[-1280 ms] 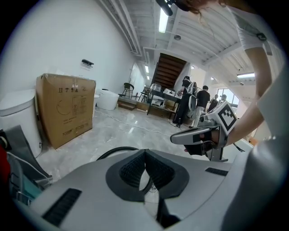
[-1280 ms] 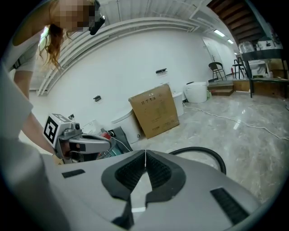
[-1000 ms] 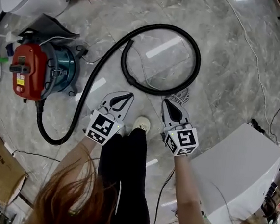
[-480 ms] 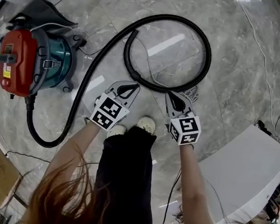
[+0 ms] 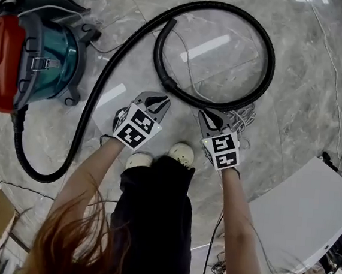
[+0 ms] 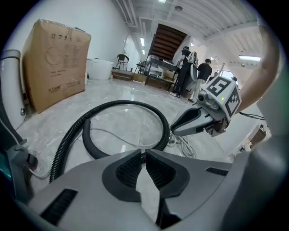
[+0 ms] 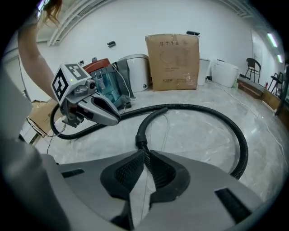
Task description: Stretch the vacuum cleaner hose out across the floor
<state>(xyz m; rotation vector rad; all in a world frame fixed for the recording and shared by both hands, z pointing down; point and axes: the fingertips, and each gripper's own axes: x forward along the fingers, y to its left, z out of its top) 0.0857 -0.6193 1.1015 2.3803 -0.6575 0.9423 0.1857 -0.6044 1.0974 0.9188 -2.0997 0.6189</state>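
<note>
The left tongs (image 5: pixel 158 98) and right tongs (image 5: pixel 204 113) are both pressed together with nothing in them. They sit side by side, just short of the near arc of the hose (image 5: pixel 261 40). The hose lies coiled in a loop on the floor (image 5: pixel 303 134) ahead of them and runs past the left tongs to the vacuum cleaner (image 5: pixel 34 54) on their left.

Open marble spreads beyond the loop and off to the right. A white box (image 5: pixel 307 219) crowds in behind the right tongs, and a heap of white cable (image 5: pixel 240 117) lies just beside them.

The gripper views add a tall cardboard box (image 7: pixel 172 58) at the wall beyond the loop. The left gripper view alone shows people (image 6: pixel 203 74) standing far off.
</note>
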